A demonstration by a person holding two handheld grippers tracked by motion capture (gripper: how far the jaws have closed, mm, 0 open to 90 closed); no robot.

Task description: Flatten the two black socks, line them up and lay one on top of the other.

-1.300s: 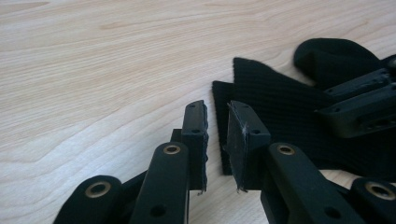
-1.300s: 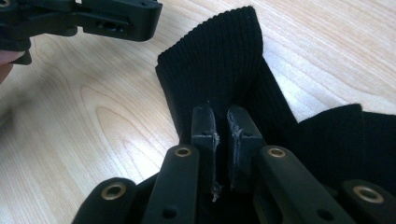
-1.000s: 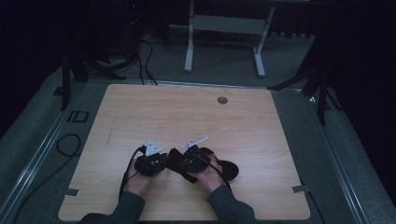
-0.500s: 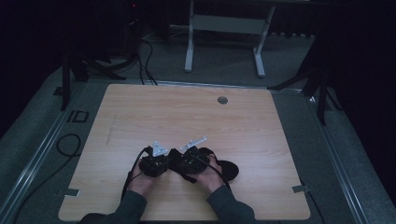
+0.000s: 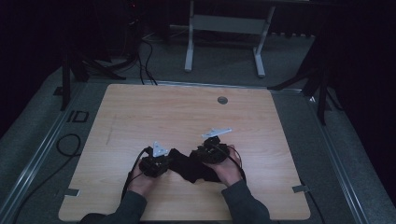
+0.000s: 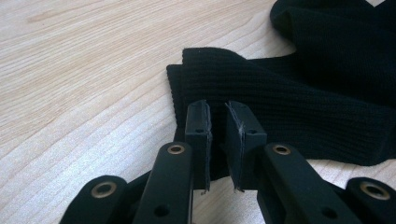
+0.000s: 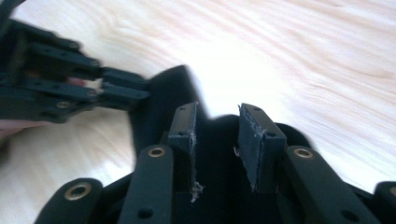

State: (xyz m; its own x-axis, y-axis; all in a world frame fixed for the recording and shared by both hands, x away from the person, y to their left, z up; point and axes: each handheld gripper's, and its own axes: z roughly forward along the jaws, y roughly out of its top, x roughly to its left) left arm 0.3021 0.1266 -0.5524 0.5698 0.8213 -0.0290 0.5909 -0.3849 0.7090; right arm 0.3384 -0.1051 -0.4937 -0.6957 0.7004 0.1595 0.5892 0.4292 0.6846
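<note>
Near edge first: two grey-sleeved forearms come in, each hand on a black two-jaw gripper. Landmark is the black ribbed knit cloth (image 5: 189,165), lying flat-ish and crumpled on the light wood-grain table (image 5: 140,116), near the person's side, between both grippers.

Left gripper (image 6: 218,128) sits at the cloth's left end. In the left gripper view the jaws stand nearly closed with a thin slot between them, right over the folded ribbed edge; cannot tell if fabric is actually pinched between them. Right gripper (image 7: 223,140) is at the cloth's right end, jaws parted with a clear gap, cloth dark beneath and between them, not clamped. In the right gripper view the left gripper's jaws reach in from the upper left onto the cloth's corner.

Progress, as a judgement: early stage of handling the cloth, looks like folding or straightening. One fold already sits at the left end, the right part is bunched. Left: secure both ends, lift or spread, finish the fold.

Beyond the cloth: bare tabletop, a small round grey grommet (image 5: 222,100) near the far edge. Grey tape tabs at the near corners. Past the table, grey carpet floor, black cables on the far left, a white metal table frame (image 5: 224,32) at the back, dark stands either side. Room is dim.
</note>
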